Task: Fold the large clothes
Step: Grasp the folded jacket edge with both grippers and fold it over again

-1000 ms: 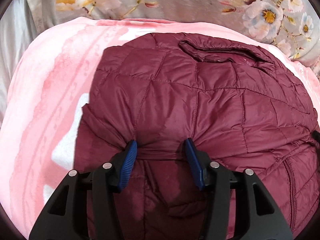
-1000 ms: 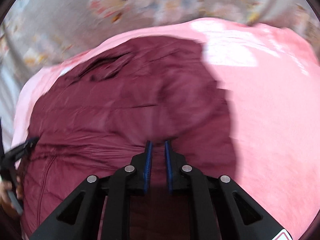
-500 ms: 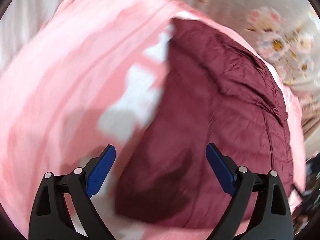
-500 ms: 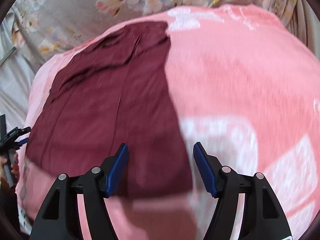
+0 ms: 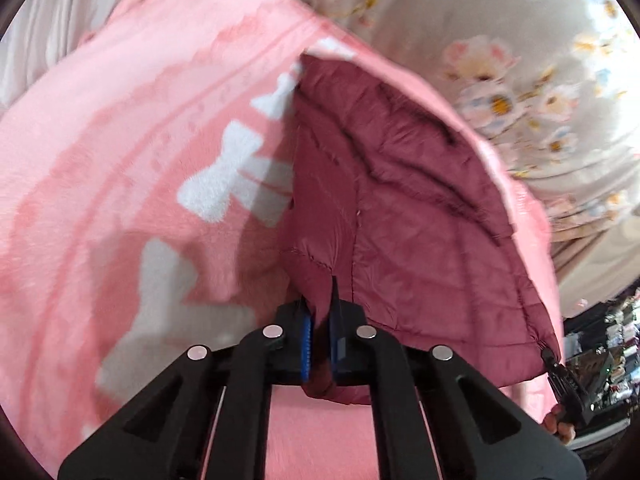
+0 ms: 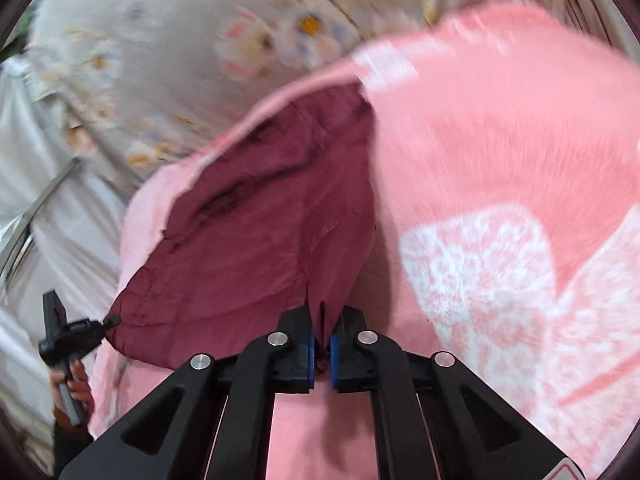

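Observation:
A maroon quilted puffer jacket (image 5: 404, 208) lies on a pink blanket (image 5: 132, 184). My left gripper (image 5: 319, 344) is shut on the jacket's near left corner and lifts it a little. My right gripper (image 6: 322, 354) is shut on the near right corner of the jacket (image 6: 272, 216). The other gripper shows at each view's edge: the right one (image 5: 560, 376) at the jacket's far corner in the left wrist view, the left one (image 6: 68, 336) in the right wrist view. Both views are blurred.
The pink blanket (image 6: 500, 168) has white bow shapes and covers the bed. A grey floral pillow or quilt (image 5: 520, 80) lies behind the jacket. White bedding (image 6: 52, 208) is at the left. Cluttered dark items (image 5: 608, 344) sit off the bed at the right.
Both grippers opened and drew back to the jacket's near edge, then shut on its two near corners. The corners are now raised off the blanket.

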### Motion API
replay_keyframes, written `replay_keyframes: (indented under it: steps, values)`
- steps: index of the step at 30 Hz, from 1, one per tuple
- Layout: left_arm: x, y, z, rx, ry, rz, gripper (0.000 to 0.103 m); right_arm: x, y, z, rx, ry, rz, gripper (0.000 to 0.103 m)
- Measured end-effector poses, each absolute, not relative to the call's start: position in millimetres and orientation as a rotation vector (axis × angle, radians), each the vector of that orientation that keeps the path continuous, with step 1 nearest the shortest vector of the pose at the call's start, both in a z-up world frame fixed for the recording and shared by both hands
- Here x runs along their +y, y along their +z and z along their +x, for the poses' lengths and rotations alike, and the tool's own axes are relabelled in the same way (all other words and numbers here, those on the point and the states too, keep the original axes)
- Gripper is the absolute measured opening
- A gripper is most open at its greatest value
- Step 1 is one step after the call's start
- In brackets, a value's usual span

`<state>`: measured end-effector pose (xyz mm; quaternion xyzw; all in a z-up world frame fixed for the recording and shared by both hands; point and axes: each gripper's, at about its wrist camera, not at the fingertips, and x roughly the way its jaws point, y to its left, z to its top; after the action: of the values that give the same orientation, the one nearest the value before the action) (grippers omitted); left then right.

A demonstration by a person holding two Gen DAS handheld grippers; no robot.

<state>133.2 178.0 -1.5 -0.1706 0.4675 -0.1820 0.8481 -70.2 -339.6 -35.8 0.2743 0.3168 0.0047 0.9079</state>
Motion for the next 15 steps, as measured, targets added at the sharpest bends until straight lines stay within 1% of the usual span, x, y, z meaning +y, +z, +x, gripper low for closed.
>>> replay_keyframes:
  steps: [5,8,11,14,15]
  values:
    - [210,64,67,0.878,-0.452,-0.411,0.004,-322,42,-130,0.481,0.057,0.454,0.004]
    - [220,107,46,0.775,-0.464,-0.418,0.004,-321,84,-147,0.356,0.033,0.429,0.004]
    - [215,141,54,0.683,-0.458,-0.406,0.005,-333,112,-122,0.259,0.014,0.469,0.004]
    - [185,155,96,0.664,-0.417,-0.338,0.005,-341,116,-74,0.255,-0.035,0.483,0.004]
    - [174,154,113,0.666,-0.388,-0.306,0.005,-345,114,-46,0.273,-0.058,0.489,0.004]
